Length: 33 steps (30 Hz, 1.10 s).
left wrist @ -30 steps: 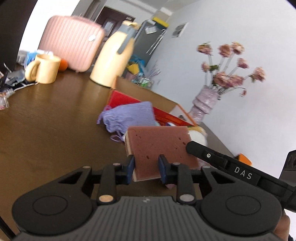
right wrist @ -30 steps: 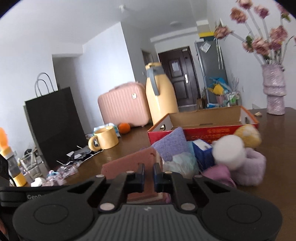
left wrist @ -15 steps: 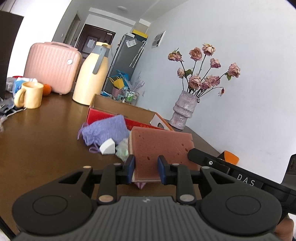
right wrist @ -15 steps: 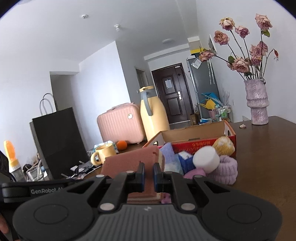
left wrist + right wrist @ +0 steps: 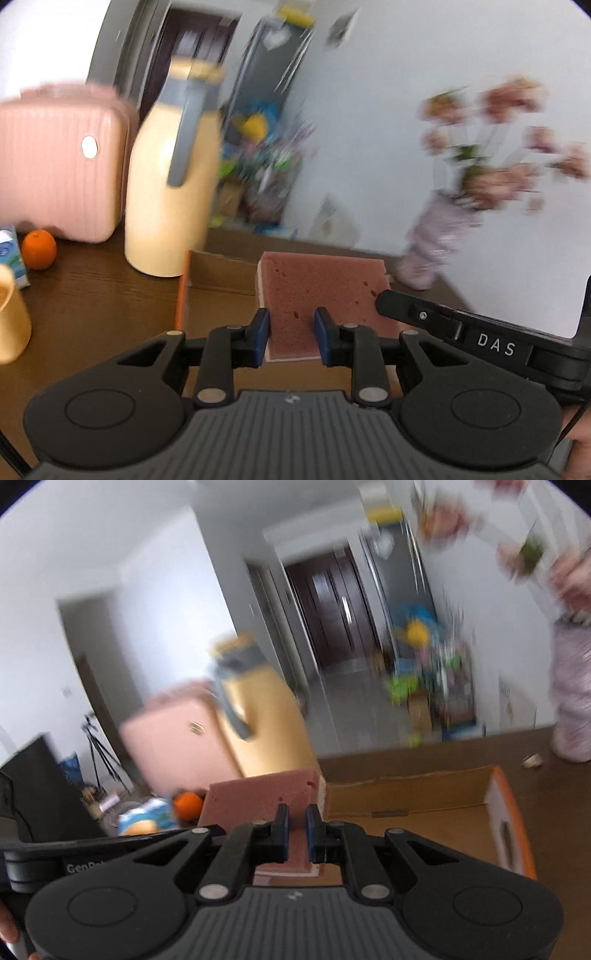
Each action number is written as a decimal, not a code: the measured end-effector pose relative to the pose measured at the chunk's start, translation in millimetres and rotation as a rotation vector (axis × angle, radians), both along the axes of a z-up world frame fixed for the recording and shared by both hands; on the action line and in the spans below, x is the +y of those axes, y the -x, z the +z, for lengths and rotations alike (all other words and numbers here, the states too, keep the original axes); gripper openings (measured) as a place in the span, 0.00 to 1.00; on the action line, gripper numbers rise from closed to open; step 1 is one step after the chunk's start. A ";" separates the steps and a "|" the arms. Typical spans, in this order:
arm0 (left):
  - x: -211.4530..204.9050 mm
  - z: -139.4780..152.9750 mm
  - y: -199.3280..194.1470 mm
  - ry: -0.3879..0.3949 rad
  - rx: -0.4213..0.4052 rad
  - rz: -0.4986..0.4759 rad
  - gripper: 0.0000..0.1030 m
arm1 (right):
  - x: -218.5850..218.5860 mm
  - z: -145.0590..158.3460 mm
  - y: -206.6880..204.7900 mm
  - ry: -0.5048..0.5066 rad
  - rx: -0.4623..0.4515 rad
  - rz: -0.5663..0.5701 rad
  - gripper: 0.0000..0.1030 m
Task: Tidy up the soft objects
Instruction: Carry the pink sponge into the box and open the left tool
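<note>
Dark brown wooden worktop [image 5: 92,295] carrying all items, background blurred in both views. Open brown cardboard box with red-orange outer walls [image 5: 424,797] directly ahead of both cameras, its visible interior floor bare. Pink ribbed hard-shell case [image 5: 55,162] and tall cream-yellow insulated jug with grey handle [image 5: 170,184] standing side by side at the rear left; pale lilac vase of dried pink flowers [image 5: 439,236] at the rear right. Thick reddish-brown rectangular foam sponge with a pale underlayer [image 5: 321,295] held above the near part of the box, gripped from two sides at once: left hand-held gripper [image 5: 291,330] narrowed onto its near edge, right hand-held gripper [image 5: 296,830] pinched tight on an adjoining edge. Small orange fruit [image 5: 38,249] beside the case; yellow mug [image 5: 11,317] at the near left edge. Judged progress: early or middle stage, sponge carried to the box but not yet released; lowering, letting go and any further soft items outside these views remaining.
</note>
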State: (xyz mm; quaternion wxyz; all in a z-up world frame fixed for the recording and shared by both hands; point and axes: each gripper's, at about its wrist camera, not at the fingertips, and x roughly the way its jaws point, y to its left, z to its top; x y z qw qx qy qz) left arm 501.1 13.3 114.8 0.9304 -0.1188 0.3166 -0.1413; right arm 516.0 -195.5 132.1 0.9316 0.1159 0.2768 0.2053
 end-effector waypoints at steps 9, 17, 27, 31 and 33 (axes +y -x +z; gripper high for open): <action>9.3 -74.4 -162.1 -0.149 0.250 0.062 0.26 | 31.6 -91.8 -181.5 -0.017 0.371 -0.034 0.09; -2.4 -76.1 -160.2 -0.271 0.228 0.022 0.36 | 47.6 -109.5 -192.6 0.041 0.394 -0.037 0.13; 7.9 28.3 -65.4 -0.321 0.062 0.064 0.57 | -18.1 22.6 -89.1 0.119 0.163 -0.086 0.18; 15.8 59.0 5.9 -0.345 -0.090 0.099 0.79 | -73.6 64.7 -8.8 0.172 0.022 -0.149 0.35; 16.2 67.8 33.4 -0.362 -0.138 0.106 0.81 | -93.5 72.9 25.3 0.193 -0.035 -0.184 0.48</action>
